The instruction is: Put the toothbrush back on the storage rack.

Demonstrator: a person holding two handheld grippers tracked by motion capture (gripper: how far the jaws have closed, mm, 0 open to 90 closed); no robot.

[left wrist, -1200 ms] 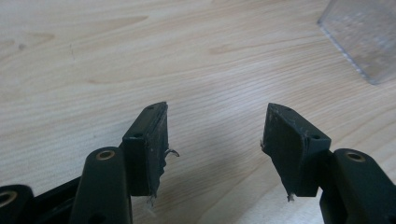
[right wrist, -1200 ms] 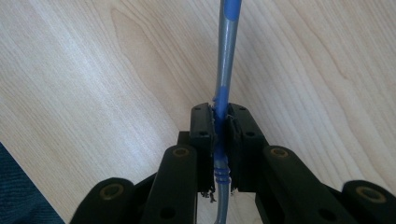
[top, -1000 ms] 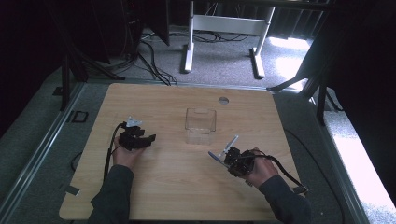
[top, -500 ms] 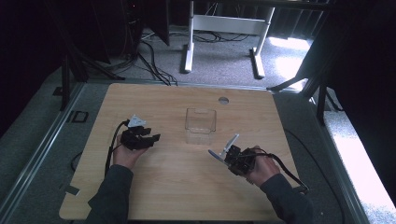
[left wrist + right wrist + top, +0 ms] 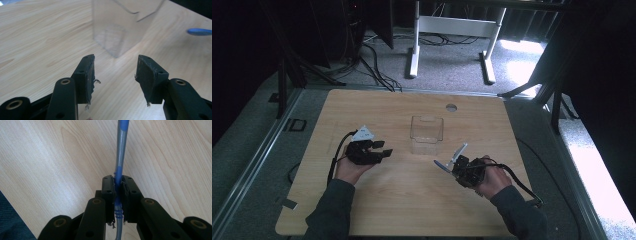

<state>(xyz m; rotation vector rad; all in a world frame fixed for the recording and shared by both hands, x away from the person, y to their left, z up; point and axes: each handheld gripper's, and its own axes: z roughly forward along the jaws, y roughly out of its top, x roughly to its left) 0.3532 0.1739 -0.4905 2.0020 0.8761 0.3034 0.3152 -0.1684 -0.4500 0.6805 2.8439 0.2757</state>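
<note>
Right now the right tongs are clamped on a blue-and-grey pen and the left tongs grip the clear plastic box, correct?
Not quite. The left tongs are open and empty, short of the clear plastic box, as the left gripper view shows. The right tongs do clamp the blue-and-grey pen.

The top of the clear plastic box (image 5: 120,27) is cut off by the upper edge of the left gripper view. In the right gripper view, both ends of the blue-and-grey toothbrush (image 5: 120,157) run past the frame, and the jaws hide part of its handle.
</note>
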